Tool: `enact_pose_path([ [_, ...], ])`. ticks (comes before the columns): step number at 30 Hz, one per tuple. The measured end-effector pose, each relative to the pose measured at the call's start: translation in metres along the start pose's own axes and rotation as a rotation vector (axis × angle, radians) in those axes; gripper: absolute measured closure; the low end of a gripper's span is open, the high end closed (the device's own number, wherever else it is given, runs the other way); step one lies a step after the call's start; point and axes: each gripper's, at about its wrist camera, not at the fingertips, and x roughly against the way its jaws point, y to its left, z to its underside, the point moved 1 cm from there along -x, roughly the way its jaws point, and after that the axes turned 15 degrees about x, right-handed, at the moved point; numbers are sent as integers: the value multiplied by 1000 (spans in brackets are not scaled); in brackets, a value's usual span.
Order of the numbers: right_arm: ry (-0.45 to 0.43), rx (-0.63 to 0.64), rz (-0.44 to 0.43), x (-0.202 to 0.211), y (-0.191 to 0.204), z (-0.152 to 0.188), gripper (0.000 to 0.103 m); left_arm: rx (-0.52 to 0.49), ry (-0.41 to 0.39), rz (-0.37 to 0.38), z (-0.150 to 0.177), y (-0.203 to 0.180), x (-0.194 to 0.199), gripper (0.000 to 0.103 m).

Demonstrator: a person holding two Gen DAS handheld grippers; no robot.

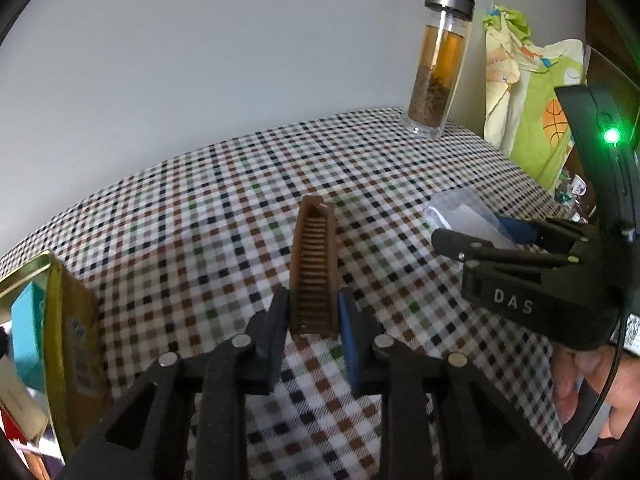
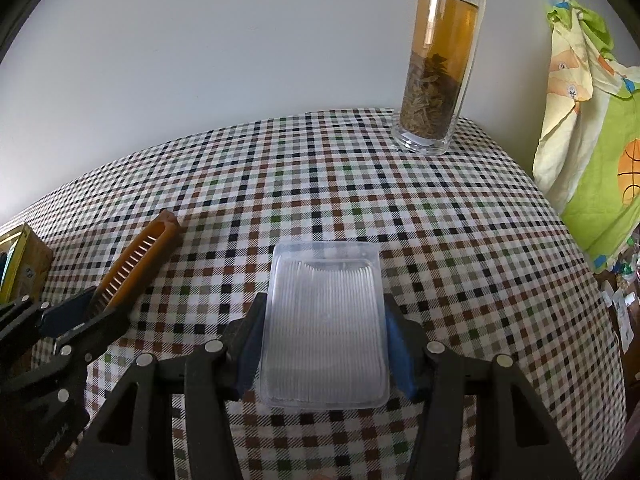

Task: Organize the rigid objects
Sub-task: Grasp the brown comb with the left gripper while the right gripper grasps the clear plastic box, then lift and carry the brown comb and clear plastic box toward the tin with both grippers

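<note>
the left claw point(image 1: 313, 314) pinches the brown comb point(image 1: 314, 264) by its near end above the table point(image 1: 200, 200); the right claw point(image 2: 324, 344) clamps a clear plastic box point(image 2: 324, 328). both look light, stiff, slippery; side grips suit.

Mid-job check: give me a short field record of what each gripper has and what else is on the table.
left gripper: shut on brown comb, lifted at an angle
right gripper: shut on clear plastic box
tea bottle: upright, far right corner of checked tablecloth
yellow tin: open, at the left edge
</note>
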Motion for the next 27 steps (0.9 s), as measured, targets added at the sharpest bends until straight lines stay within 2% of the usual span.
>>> enact_pose_path([
  [8,-19,24,18,14,21,15,47,21,-18,-4,10,9,10,80],
  [27,-37,16,-26,42,46,43,46,2,-45,2,47,5,44,80],
])
